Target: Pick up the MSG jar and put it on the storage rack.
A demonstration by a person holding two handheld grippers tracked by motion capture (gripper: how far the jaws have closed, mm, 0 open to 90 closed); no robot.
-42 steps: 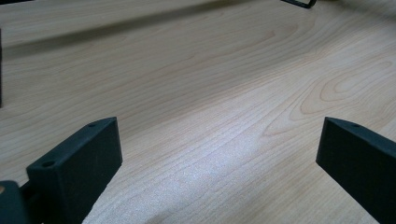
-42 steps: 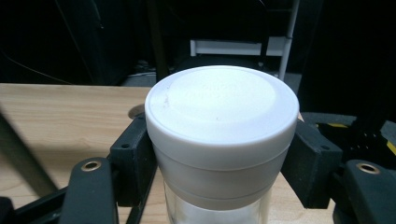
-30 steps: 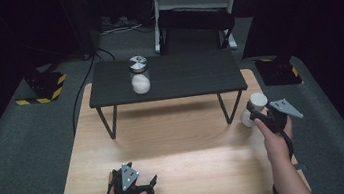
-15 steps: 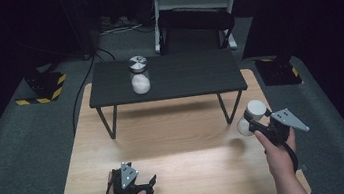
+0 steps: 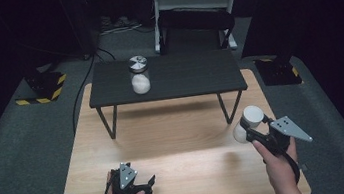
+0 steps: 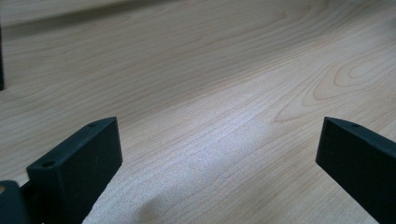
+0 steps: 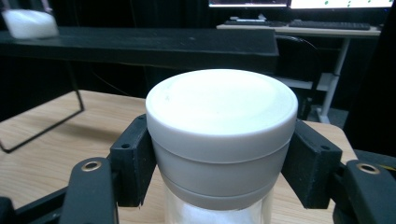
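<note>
My right gripper point(image 5: 248, 126) is shut on a clear jar with a white lid point(image 5: 252, 114), held above the right part of the wooden table point(image 5: 176, 142). In the right gripper view both pads point(image 7: 135, 161) press on the white lid point(image 7: 222, 116) from either side, and white contents show below it. A second jar point(image 5: 139, 74) with a silver lid and white contents stands on the small black table point(image 5: 187, 75) at the back. My left gripper point(image 5: 147, 185) rests low near the front left edge, its jaws wide apart over bare wood point(image 6: 210, 116) with nothing between them.
The black table stands on thin metal legs point(image 5: 108, 123) on the wooden surface. Behind it are a white rack point(image 5: 198, 3) and cables on the grey floor. A yellow-and-black striped block point(image 5: 40, 91) lies at the left.
My right gripper has carried the white-lidded jar left, toward the front and a little upward, away from the right edge. The left gripper has stayed where it was.
</note>
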